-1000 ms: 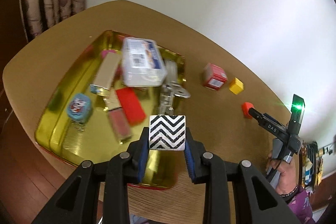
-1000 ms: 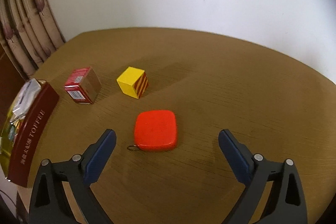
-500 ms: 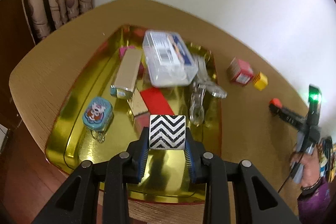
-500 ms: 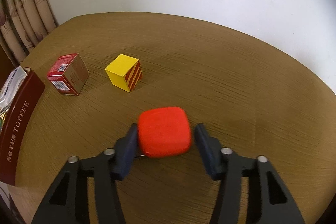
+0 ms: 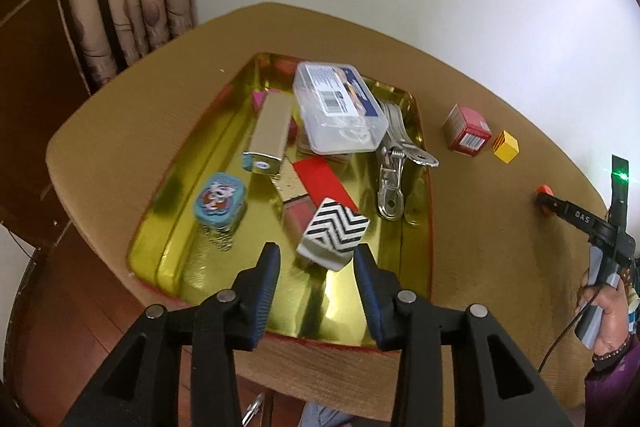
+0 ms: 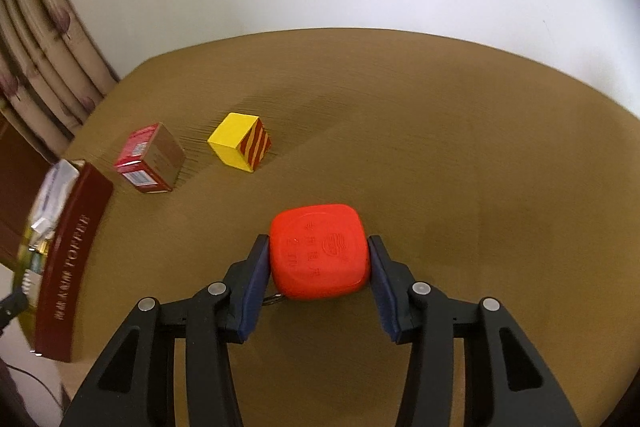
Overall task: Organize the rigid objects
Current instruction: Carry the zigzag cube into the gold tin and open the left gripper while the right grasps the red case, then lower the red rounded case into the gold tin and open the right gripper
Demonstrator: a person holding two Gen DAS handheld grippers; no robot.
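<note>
In the left wrist view a black-and-white zigzag cube point(image 5: 335, 231) sits tilted over the gold tray point(image 5: 188, 267). It lies between the tips of my left gripper point(image 5: 317, 259), whose jaws are opening; the pads no longer press on it. In the right wrist view my right gripper point(image 6: 318, 259) is shut on an orange-red rounded case point(image 6: 318, 257) with a small ring, low over the wooden table. The left wrist view shows that gripper point(image 5: 549, 202) at the far right, held by a hand.
The tray holds a clear plastic box point(image 5: 338, 107), a silver tin point(image 5: 272, 131), a blue tin point(image 5: 220, 201), a red card point(image 5: 324, 181) and metal clips point(image 5: 394, 163). On the table stand a small red box point(image 6: 150, 159) and a yellow striped cube point(image 6: 240, 141). The tray's maroon side point(image 6: 68, 267) is at left.
My left gripper's jaws spread and the zigzag cube slipped out, tilting down toward the tray. My right gripper went from wide open to shut on the orange-red case.
</note>
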